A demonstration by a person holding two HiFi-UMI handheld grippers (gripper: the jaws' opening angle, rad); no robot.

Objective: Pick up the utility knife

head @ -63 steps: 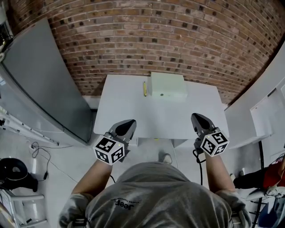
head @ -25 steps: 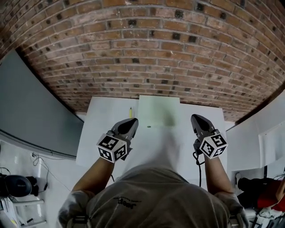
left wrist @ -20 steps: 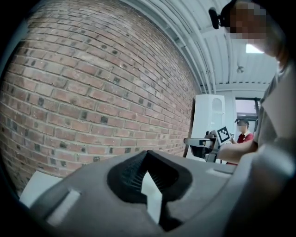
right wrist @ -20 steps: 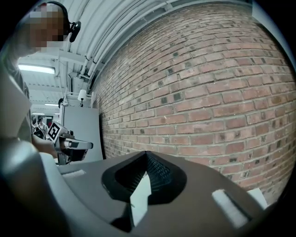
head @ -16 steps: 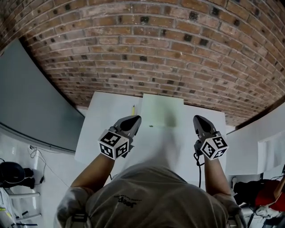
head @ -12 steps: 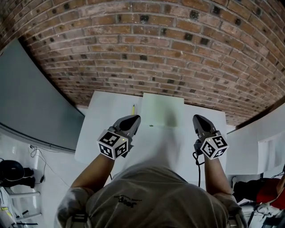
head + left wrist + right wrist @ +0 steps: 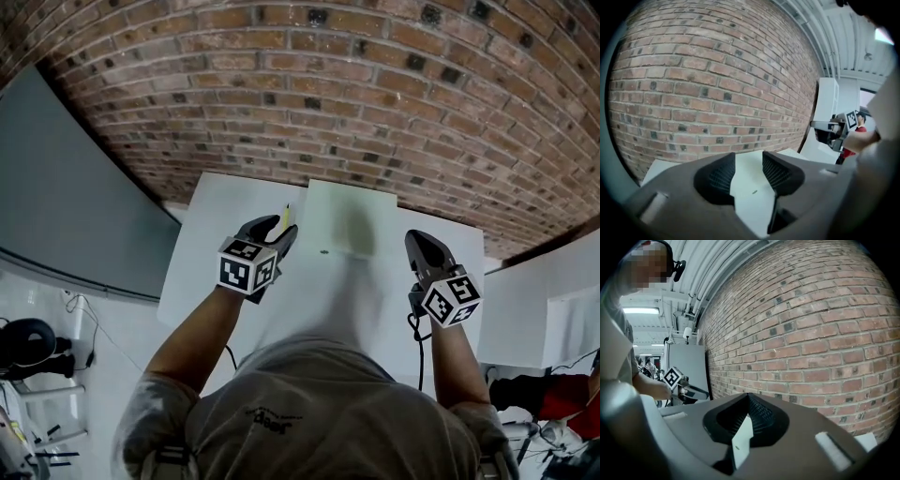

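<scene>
Utility knife [image 7: 286,215]: yellow sliver lying on the tabletop [image 7: 202,262], just left of the white box [image 7: 352,220]. Left hand-held gripper [image 7: 273,231]: jaws apart, empty, near the knife. Right hand-held gripper [image 7: 419,242]: closed, empty, right of the box. Risk: jaws could skid off the slim, flat-lying handle or strike the box. Shirt print is unreadable.

Matt plastic left gripper [image 7: 748,165], rough brick wall [image 7: 375,103], smooth table [image 7: 211,251].

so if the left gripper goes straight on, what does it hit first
Likely the box, seen between the left gripper's open jaws. The knife lies close by its tip, so depth is unclear.
</scene>
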